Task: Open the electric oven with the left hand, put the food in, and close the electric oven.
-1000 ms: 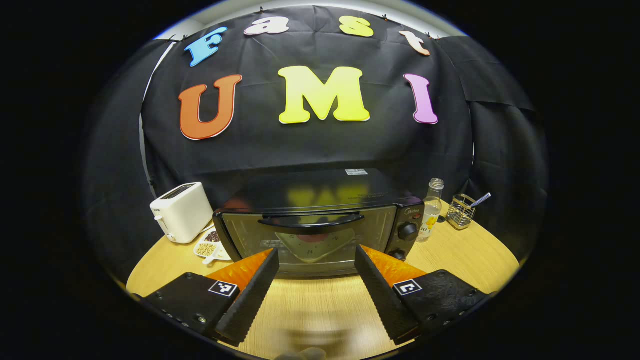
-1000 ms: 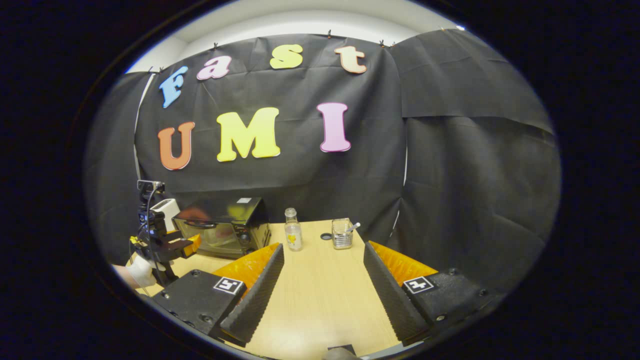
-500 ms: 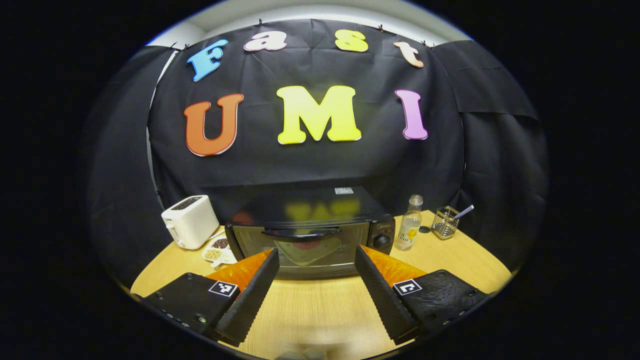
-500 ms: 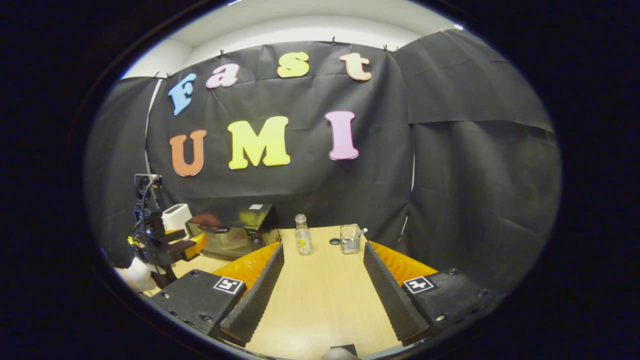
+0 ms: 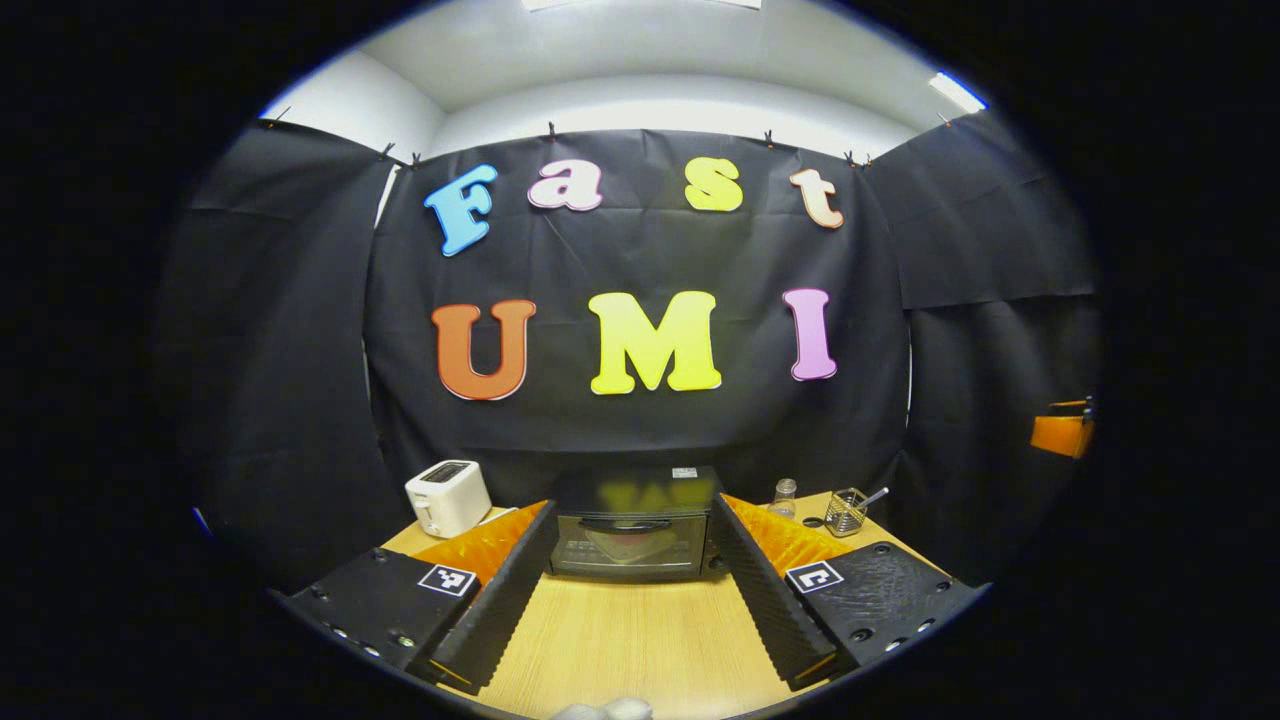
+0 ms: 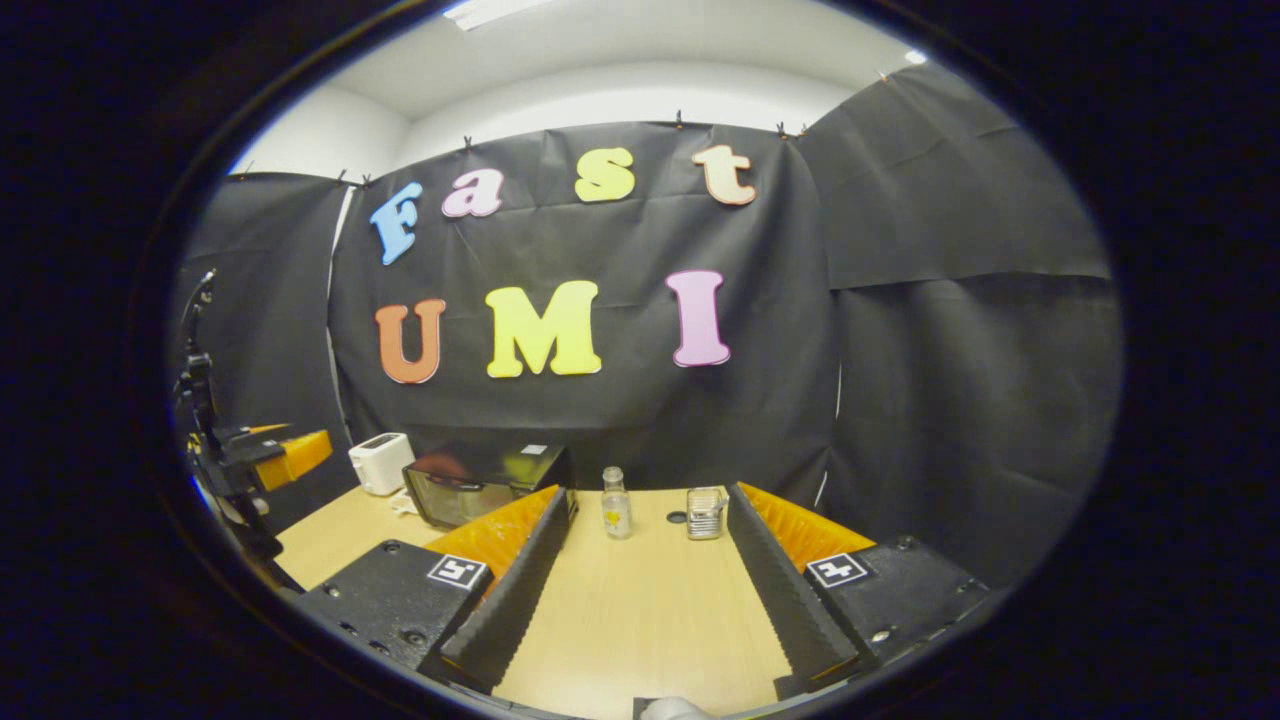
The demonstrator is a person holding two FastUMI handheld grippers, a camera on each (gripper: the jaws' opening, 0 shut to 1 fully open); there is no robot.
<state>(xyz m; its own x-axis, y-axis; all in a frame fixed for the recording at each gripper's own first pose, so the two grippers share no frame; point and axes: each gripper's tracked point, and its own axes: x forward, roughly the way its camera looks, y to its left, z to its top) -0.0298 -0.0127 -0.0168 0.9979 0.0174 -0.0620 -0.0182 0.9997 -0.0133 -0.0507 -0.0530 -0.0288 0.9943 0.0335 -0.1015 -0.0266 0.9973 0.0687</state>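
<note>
The black electric oven (image 5: pixel 630 532) stands at the back of the wooden table (image 5: pixel 640 645) with its glass door shut and its handle across the top. Behind the glass is a pale shape with a reddish patch; I cannot tell whether it is food or a reflection. My left gripper (image 5: pixel 632 510) is open and empty, well back from the oven and facing it. In the right gripper view the oven (image 6: pixel 485 480) sits at the left. My right gripper (image 6: pixel 648 495) is open and empty over the table, and the left gripper (image 6: pixel 265 455) hangs far left.
A white toaster (image 5: pixel 447 497) stands left of the oven. To the oven's right are a small clear bottle (image 6: pixel 615 505), a dark cap and a wire holder (image 6: pixel 706 512) with a utensil in it. The right gripper's body (image 5: pixel 1060 432) shows at the far right edge.
Both grippers have drawn back from the oven and tilted up, so the oven looks much smaller and more of the wall and ceiling shows. Both stay open.
</note>
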